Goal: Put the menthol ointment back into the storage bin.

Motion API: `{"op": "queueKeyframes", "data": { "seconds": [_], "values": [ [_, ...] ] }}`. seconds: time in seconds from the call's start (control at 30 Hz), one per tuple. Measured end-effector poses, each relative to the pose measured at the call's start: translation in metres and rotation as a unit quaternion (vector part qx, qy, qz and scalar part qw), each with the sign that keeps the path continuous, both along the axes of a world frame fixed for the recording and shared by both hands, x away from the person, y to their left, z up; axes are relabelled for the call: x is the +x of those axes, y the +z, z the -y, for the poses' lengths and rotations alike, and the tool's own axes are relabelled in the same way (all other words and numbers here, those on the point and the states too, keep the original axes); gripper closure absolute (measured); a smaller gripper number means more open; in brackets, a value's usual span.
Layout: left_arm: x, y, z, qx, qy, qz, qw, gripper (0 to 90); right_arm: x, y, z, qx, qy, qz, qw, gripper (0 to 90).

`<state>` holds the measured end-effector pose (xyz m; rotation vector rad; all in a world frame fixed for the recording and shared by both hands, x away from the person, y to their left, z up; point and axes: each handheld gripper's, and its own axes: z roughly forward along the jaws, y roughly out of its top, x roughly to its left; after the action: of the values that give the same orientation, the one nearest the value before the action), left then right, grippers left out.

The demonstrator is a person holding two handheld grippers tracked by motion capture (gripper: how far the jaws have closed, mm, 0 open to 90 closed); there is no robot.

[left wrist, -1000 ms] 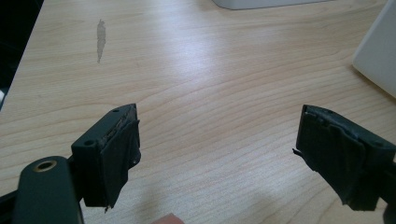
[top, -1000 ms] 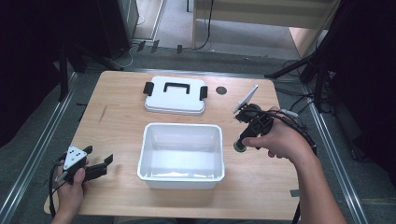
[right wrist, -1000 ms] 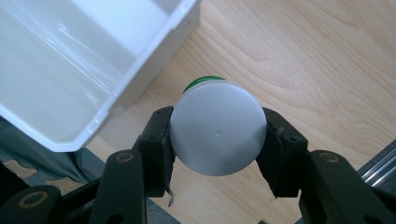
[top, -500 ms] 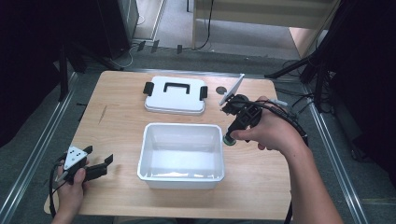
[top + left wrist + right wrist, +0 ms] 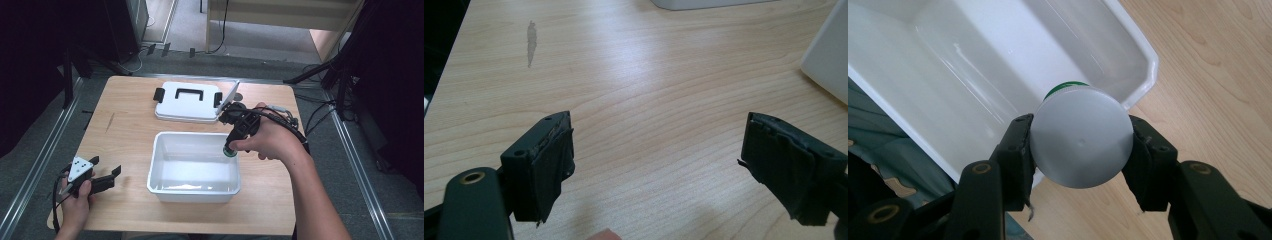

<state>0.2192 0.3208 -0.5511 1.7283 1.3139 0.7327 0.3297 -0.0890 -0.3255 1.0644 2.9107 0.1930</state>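
Observation:
A white bottle [image 5: 1080, 145] with a green band at its far end sits clamped between the jaws of my right gripper [image 5: 1080, 150]. Seen from the high view, my right gripper [image 5: 234, 137] points down and holds the bottle [image 5: 230, 150] over the right rim of the open white tub [image 5: 195, 189]. The tub's inside [image 5: 973, 65] looks bare. My left gripper [image 5: 105, 166] rests low at the table's front left, well clear of the tub. In its own view the left gripper [image 5: 659, 165] is open wide, with only wood between the jaws.
The tub's white lid [image 5: 187, 102], with a black handle and black clips, lies flat at the back of the table. A small dark round mark [image 5: 238, 96] sits right of the lid. Cables and metal rails run along the floor on both sides.
My right gripper has carried the bottle left and forward, from beside the tub's right side to over its right rim. The left gripper has not moved.

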Motion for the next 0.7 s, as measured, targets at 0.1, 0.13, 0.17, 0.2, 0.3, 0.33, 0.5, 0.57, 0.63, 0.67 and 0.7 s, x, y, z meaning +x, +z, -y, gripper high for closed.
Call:
{"op": "queueKeyframes", "data": {
  "seconds": [0.1, 0.13, 0.17, 0.2, 0.3, 0.33, 0.5, 0.57, 0.63, 0.67, 0.7],
  "values": [
    [0.0, 0.0, 0.0, 0.001, 0.0, 0.001, 1.0, 14.7, 0.0, -0.003, -0.004, -0.001, 0.002, -0.001, 1.0, 51.7],
    [0.0, 0.0, 0.0, 0.002, 0.0, 0.0, 1.0, 14.7, 0.001, -0.004, -0.006, 0.0, 0.005, -0.002, 1.0, 51.7],
    [0.0, 0.0, 0.0, 0.002, 0.0, 0.0, 1.0, 14.7, 0.001, -0.007, -0.008, -0.001, 0.005, -0.004, 1.0, 51.7],
    [0.0, 0.0, 0.0, 0.002, 0.0, 0.001, 1.0, 14.7, 0.001, -0.009, -0.01, -0.001, 0.006, -0.006, 1.0, 51.7],
    [0.0, 0.0, 0.0, -0.001, 0.0, 0.001, 1.0, 14.7, 0.002, -0.017, -0.013, -0.003, 0.008, -0.01, 0.9999, 51.7],
    [0.0, 0.0, 0.0, -0.001, 0.0, 0.0, 1.0, 14.7, 0.003, -0.022, -0.016, -0.004, 0.011, -0.013, 0.9999, 51.7],
    [0.0, 0.0, 0.0, -0.001, 0.001, 0.001, 1.0, 14.7, 0.003, -0.032, -0.021, -0.01, 0.013, -0.018, 0.9997, 51.7],
    [0.0, 0.0, 0.0, -0.002, 0.002, 0.001, 1.0, 14.7, 0.003, -0.038, -0.024, -0.013, 0.018, -0.02, 0.9996, 51.7],
    [0.0, 0.0, 0.0, -0.003, 0.002, 0.002, 1.0, 14.7, 0.003, -0.045, -0.026, -0.012, 0.019, -0.025, 0.9994, 51.7],
    [0.0, 0.0, -0.001, -0.002, 0.002, 0.001, 1.0, 14.7, 0.003, -0.048, -0.027, -0.015, 0.021, -0.026, 0.9993, 51.7],
    [0.0, 0.0, -0.001, -0.002, 0.002, 0.001, 1.0, 14.7, 0.003, -0.051, -0.028, -0.013, 0.021, -0.029, 0.9993, 51.7]
  ]
}}
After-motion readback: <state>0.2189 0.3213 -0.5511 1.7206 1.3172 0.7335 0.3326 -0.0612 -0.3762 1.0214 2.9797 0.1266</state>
